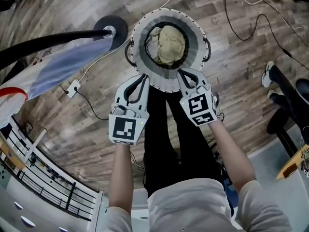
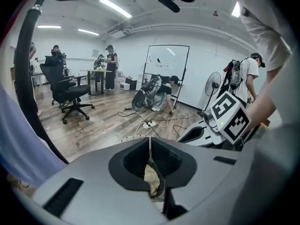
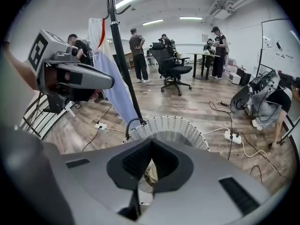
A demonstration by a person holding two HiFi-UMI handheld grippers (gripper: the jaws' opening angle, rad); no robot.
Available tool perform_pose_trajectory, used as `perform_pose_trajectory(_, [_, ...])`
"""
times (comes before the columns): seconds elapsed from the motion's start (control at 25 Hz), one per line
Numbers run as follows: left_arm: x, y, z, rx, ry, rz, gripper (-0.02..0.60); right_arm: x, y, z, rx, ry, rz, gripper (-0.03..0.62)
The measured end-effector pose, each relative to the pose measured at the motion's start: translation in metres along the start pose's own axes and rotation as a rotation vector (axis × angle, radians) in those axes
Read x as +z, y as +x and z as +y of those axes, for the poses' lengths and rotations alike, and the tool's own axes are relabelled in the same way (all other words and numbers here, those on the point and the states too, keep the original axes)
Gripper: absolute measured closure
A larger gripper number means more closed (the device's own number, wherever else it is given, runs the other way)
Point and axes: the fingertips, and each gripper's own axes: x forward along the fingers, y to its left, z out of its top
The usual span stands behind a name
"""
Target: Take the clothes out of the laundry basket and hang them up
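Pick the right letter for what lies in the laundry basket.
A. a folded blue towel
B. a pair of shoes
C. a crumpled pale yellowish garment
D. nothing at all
C: the head view shows a crumpled pale yellowish garment bunched inside the white laundry basket.

We look steeply down from the head on the laundry basket (image 1: 139, 37), which both gripper views face from near.

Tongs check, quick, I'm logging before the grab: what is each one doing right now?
Left tongs: closed, holding nothing.
Right tongs: closed, holding nothing.
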Motion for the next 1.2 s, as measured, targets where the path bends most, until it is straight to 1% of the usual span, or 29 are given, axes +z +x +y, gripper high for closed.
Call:
perform_pose_trajectory(0.08, [-0.011, 0.013, 0.004, -0.011, 0.008, 0.005, 0.552, -0.009, 0.021, -0.001, -0.001, 0.007, 0.013, 0.586])
perform_pose_trajectory(0.2, [-0.021, 0.027, 0.010, -0.020, 0.042, 0.012, 0.552, -0.022, 0.049, -0.002, -0.001, -0.012, 0.042, 0.586])
perform_pose_trajectory(0.36, [-0.035, 0.043, 0.019, -0.023, 0.001, 0.027, 0.552, -0.041, 0.081, -0.007, 0.002, -0.049, 0.087, 0.586])
perform_pose_trajectory(0.56, [-0.058, 0.068, 0.035, -0.026, 0.013, 0.067, 0.552, -0.064, 0.126, -0.025, -0.012, -0.057, 0.126, 0.586])
perform_pose_trajectory(0.84, [-0.080, 0.103, 0.055, -0.035, 0.023, 0.095, 0.552, -0.085, 0.188, -0.045, -0.040, -0.027, 0.169, 0.586])
perform_pose_trajectory(1.0, [-0.090, 0.121, 0.061, -0.051, -0.009, 0.116, 0.552, -0.108, 0.224, -0.052, -0.035, -0.013, 0.226, 0.572])
perform_pose_trajectory(1.12, [-0.094, 0.133, 0.064, -0.065, -0.039, 0.117, 0.552, -0.131, 0.248, -0.057, -0.021, -0.044, 0.288, 0.566])
perform_pose_trajectory(1.2, [-0.096, 0.142, 0.066, -0.070, -0.044, 0.115, 0.552, -0.140, 0.262, -0.062, -0.017, -0.067, 0.308, 0.565])
